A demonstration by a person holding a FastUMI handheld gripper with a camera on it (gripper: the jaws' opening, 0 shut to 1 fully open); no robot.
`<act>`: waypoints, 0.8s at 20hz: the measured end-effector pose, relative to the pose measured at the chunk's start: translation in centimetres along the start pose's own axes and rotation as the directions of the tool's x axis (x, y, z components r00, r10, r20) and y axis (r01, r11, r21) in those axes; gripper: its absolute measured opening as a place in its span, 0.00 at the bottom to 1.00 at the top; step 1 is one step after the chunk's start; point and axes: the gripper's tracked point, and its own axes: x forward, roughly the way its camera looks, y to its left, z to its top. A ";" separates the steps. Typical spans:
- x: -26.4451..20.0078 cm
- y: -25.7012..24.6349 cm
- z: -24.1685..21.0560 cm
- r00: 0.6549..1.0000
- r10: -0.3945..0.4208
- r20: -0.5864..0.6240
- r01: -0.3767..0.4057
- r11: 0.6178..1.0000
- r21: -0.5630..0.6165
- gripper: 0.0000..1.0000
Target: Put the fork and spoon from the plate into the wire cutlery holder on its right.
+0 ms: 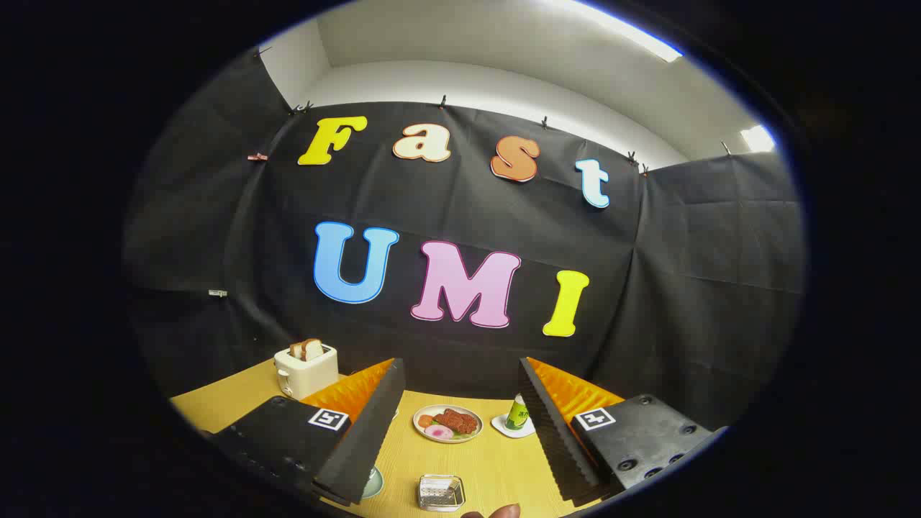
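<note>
Cream plastic toaster (307,370): stood far left on the table, two slices of brown-crusted bread (307,350) upright in its slots, just beyond the left finger
Pale wooden table (496,464): ran under everything, from the toaster across to the right finger
Left finger (363,432): black ribbed pad with an orange backing, slanting down over the table
Pale round rim (373,483): a small part showed just right of the left finger's lower end, mostly hidden by it; whether this was the task's plate could not be told, and no fork or spoon could be made out
Two-finger gripper (457,428): fingers spread wide apart, nothing between the pads, held above the table
Square wire cutlery holder (441,492): shiny metal mesh, sat on the table between the fingers and near their lower ends
Round plate of food (449,423): held a dark brown piece, a pink slice and an orange bit, between the fingers and beyond the holder
Fingertip (496,512): a person's, just right of the holder
Green and white can (516,414): upright on a small white saucer (508,429), right of the plate, touching the right finger's edge in view
Right finger (555,432): same black ribbed pad and orange backing
</note>
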 end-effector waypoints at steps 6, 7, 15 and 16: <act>0.3 0.0 0.1 1.000 0.002 0.000 -0.002 1.000 -0.003 0.98; 0.6 0.0 0.1 1.000 0.004 -0.001 -0.004 1.000 -0.002 0.98; 1.2 0.1 0.1 1.000 0.007 0.002 -0.007 1.000 0.004 0.98; 1.2 0.3 -0.1 1.000 0.010 -0.001 -0.010 1.000 0.006 0.98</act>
